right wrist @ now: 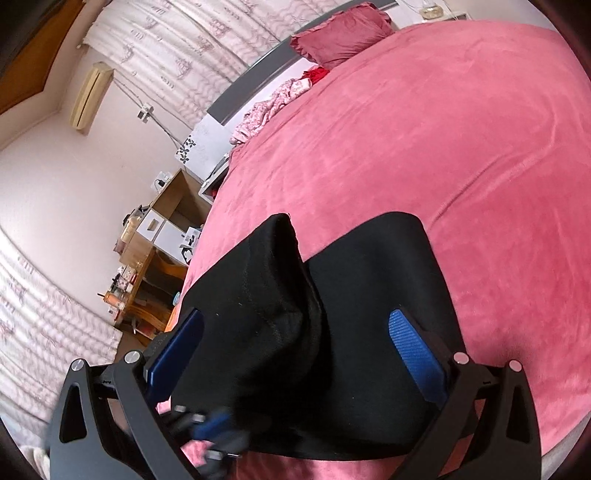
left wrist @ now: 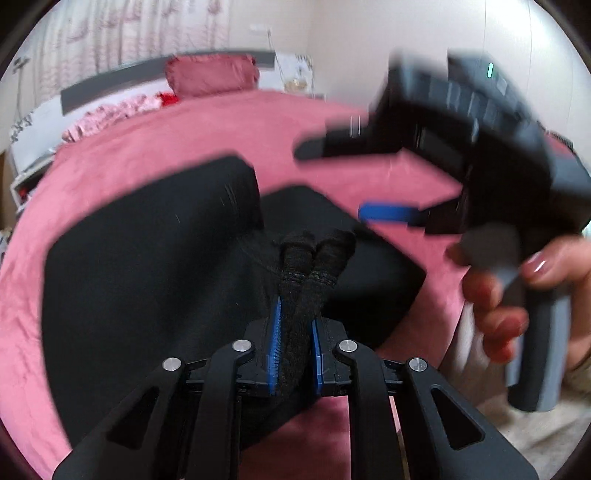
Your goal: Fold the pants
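Note:
Black pants [left wrist: 147,258] lie partly folded on a pink bedspread [left wrist: 332,122]. My left gripper [left wrist: 295,332] is shut on a bunched edge of the pants, and the cloth sticks out past its blue pads. To the upper right, my right gripper [left wrist: 351,181] hangs blurred above the bed with its jaws open and empty, held by a hand [left wrist: 517,295]. In the right wrist view the pants [right wrist: 369,295] lie under my open right gripper [right wrist: 295,350], with a lifted fold rising between its fingers. My left gripper [right wrist: 218,424] shows blurred at the bottom, holding that fold.
A dark pink pillow [right wrist: 343,33] and crumpled pink clothes [right wrist: 273,103] lie at the bed's far end. A wooden shelf unit [right wrist: 155,258] with small items stands beside the bed on the left. The bedspread [right wrist: 443,147] stretches wide beyond the pants.

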Motion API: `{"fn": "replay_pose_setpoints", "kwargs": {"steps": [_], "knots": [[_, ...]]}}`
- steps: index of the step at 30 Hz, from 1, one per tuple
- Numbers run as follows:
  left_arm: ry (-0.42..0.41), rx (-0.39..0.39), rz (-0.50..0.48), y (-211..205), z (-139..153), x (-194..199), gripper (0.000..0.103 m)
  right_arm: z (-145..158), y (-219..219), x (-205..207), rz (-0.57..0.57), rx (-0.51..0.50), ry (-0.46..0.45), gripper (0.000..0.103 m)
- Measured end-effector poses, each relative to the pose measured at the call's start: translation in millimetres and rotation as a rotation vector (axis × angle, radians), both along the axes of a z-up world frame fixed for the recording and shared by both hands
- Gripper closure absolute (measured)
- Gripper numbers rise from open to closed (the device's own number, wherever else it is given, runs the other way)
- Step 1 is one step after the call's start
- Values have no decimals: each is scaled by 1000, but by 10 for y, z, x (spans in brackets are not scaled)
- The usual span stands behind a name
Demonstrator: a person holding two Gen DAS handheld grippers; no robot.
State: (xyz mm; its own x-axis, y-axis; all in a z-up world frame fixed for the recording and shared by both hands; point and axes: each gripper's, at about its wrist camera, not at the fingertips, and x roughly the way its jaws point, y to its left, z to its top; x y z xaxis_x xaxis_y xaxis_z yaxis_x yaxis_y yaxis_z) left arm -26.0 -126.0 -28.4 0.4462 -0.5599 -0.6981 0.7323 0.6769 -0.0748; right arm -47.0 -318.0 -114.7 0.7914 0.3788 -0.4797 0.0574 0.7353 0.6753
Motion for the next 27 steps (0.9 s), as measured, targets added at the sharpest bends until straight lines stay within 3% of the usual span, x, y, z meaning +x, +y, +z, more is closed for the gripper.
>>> {"fn": "replay_pose_setpoints", "kwargs": {"steps": [2,3,4,7,10,16,21,27], "knots": [[22,-1,-10,15,-31,25,82,-33,-33,-16,4,46,6,3],[41,-23,-26,47,-15,36,71,-37,-44,-15,10,63,6,3],[66,-57,-48,46,10,8,56,-47,-47,-9,20,80,6,4],[66,-196,-68,288,231,-38,39,-69,15,14,70,87,17,12],[30,-251,20,533,377,53,38,-115,89,67,108,40,65,21],[59,-344,387,1246,391,514,38,-127,208,71,135,-20,82,23],[87,-299,581,1591,232,716,38,-146,297,132,138,-120,160,29],[83,-231,667,1796,30,808,33,-203,366,193,142,-204,245,33]]}}
